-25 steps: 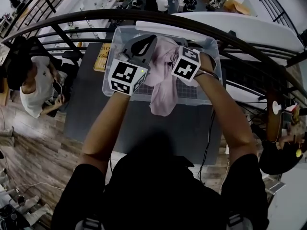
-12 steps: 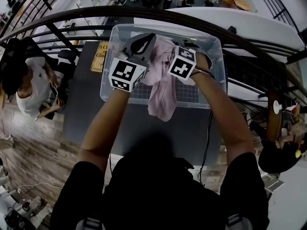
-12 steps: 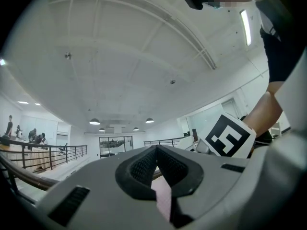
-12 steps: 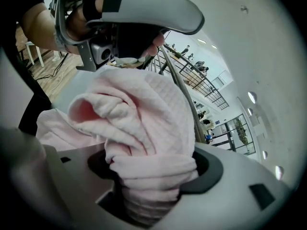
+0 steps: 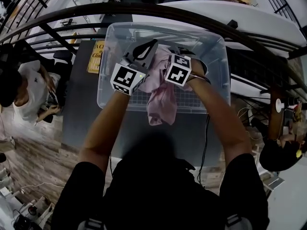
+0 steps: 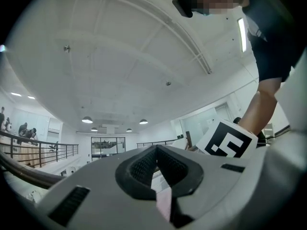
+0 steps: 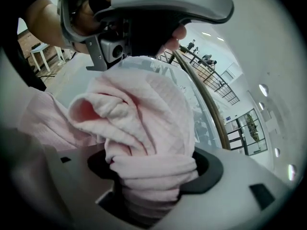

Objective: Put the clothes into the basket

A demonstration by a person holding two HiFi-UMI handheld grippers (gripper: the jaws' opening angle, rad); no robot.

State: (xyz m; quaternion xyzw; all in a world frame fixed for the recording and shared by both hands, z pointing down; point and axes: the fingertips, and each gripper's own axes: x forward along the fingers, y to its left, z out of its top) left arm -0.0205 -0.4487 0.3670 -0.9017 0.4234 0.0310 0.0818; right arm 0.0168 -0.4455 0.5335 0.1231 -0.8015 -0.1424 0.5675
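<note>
A pink garment [image 5: 160, 102] hangs between my two grippers above a clear plastic bin [image 5: 108, 97]; its lower end droops over the bin's near rim. My left gripper [image 5: 145, 47] points upward, and in the left gripper view its jaws [image 6: 156, 150] meet at the tips with a thin strip of the pink cloth [image 6: 163, 202] pinched low between them. My right gripper [image 7: 151, 171] is shut on a thick bunched fold of the garment [image 7: 144, 114]. In the head view the right gripper's marker cube [image 5: 177, 71] hides its jaws.
The bin stands on a dark table [image 5: 96, 123] just behind a black railing [image 5: 72, 16]. Beyond the railing is a lower floor, with a seated person [image 5: 29, 80] at the left. A black cable [image 5: 206, 143] trails from the right gripper along the arm.
Both grippers and the pink garment have shifted slightly farther over the bin. Neither grip has changed.
</note>
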